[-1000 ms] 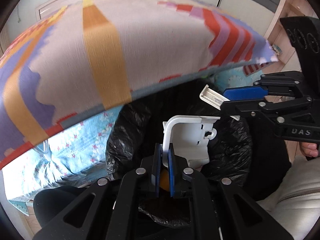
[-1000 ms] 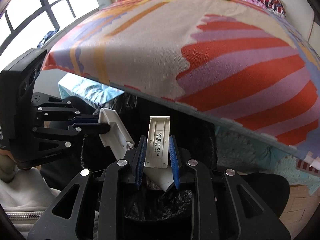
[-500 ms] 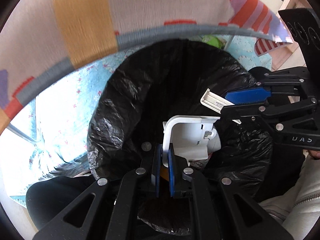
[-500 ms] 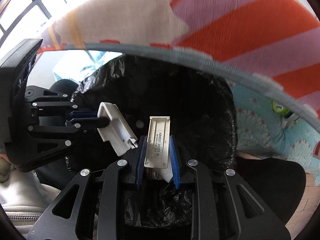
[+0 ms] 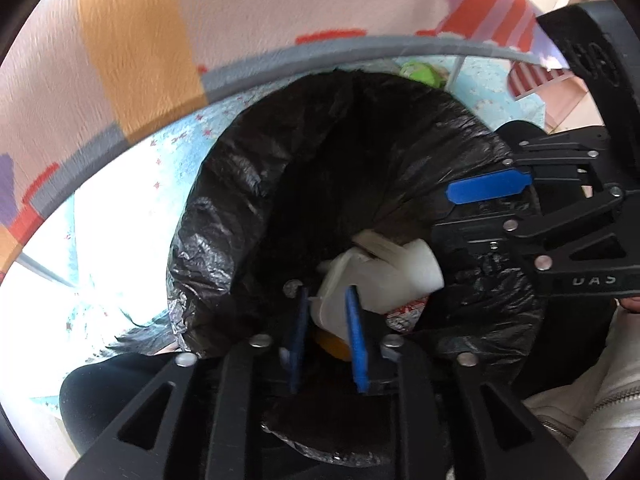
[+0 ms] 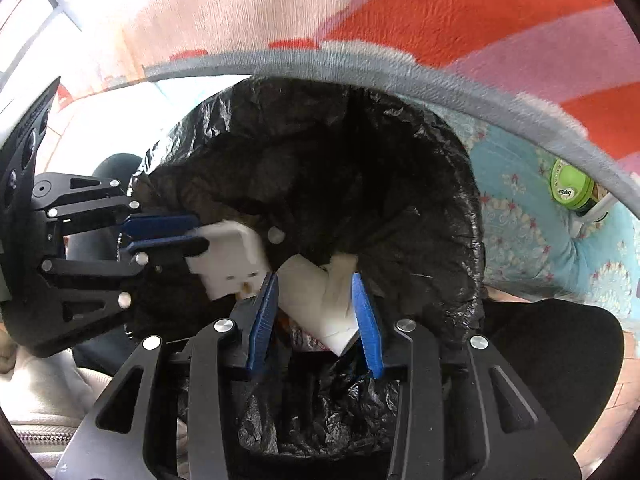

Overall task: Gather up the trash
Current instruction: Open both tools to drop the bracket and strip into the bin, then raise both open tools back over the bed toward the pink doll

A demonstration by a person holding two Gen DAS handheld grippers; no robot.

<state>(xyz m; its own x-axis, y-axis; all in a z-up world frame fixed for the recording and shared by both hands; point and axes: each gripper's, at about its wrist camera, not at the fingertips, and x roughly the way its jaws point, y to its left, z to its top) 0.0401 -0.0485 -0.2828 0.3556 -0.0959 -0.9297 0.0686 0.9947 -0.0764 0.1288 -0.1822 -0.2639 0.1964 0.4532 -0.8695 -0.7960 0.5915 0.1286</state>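
Observation:
A bin lined with a black trash bag [image 5: 248, 208] stands below the bed edge; it also shows in the right wrist view [image 6: 440, 168]. My left gripper [image 5: 326, 300] is open over the bin mouth, and a white plastic piece [image 5: 380, 276] falls, blurred, just past its blue fingers. In the right wrist view my left gripper [image 6: 188, 230] appears at the left with the white piece [image 6: 228, 264] at its fingertips. My right gripper [image 6: 316, 292] is open over the bin, with a blurred white piece [image 6: 316, 300] dropping between its fingers. In the left wrist view its blue finger [image 5: 488, 190] is empty.
A striped orange, red and purple bedspread [image 5: 200, 20] overhangs the bin on the far side. A light blue flowered sheet [image 6: 532, 232] hangs beneath it. A green round object [image 6: 568, 188] lies under the bed at the right. The person's light clothing [image 5: 592, 408] is close by.
Both grippers moved down over the bin and opened. The white plastic pieces they held have left the fingers and are falling into the bag.

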